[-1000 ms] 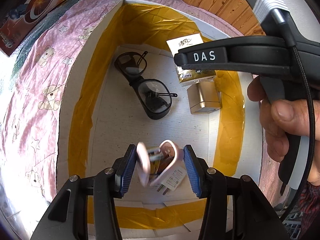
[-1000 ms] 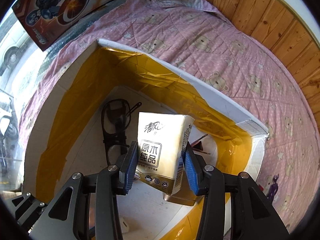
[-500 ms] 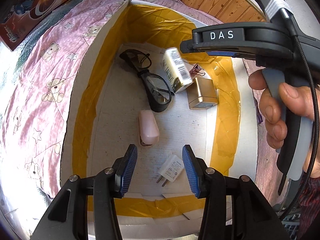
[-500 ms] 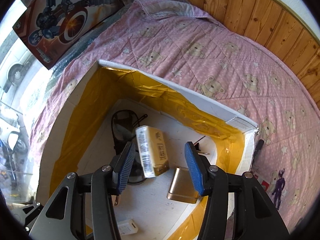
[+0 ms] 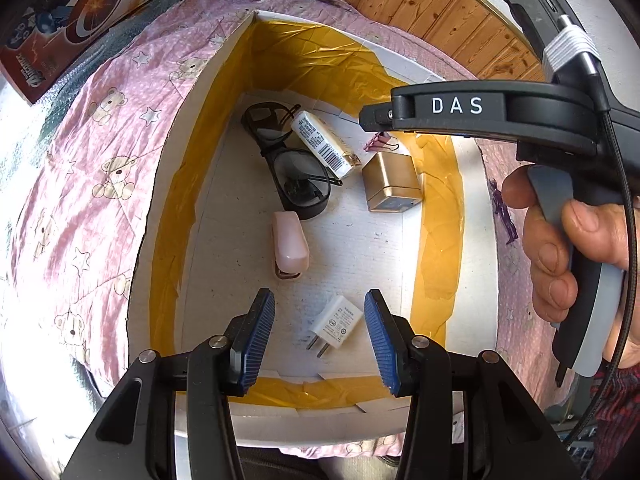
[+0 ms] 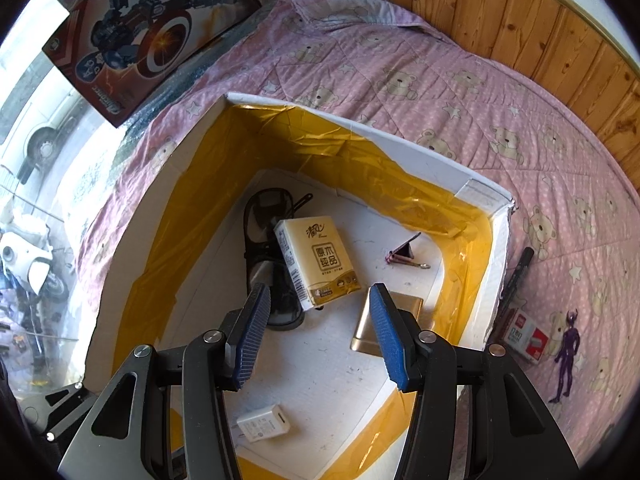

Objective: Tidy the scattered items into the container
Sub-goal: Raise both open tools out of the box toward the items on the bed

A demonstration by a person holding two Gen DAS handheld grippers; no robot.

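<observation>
— What is lying in the box (image 5: pixel 208 92) on the bed (image 6: pixel 400 80)?
— Sunglasses (image 5: pixel 288 168) and tissue pack (image 6: pixel 316 260) near its far corner, charger (image 5: pixel 336 326) by the near wall.
— The tongs?
— Left tongs (image 5: pixel 319 336), right tongs (image 6: pixel 318 336): both gaping wide, gripping nothing.

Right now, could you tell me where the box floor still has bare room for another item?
Free: the floor between the stapler, the gold box and the charger, and the strip along the left wall. Crowded: the far end, where the tissue pack lies on the glasses near the clip.
</observation>
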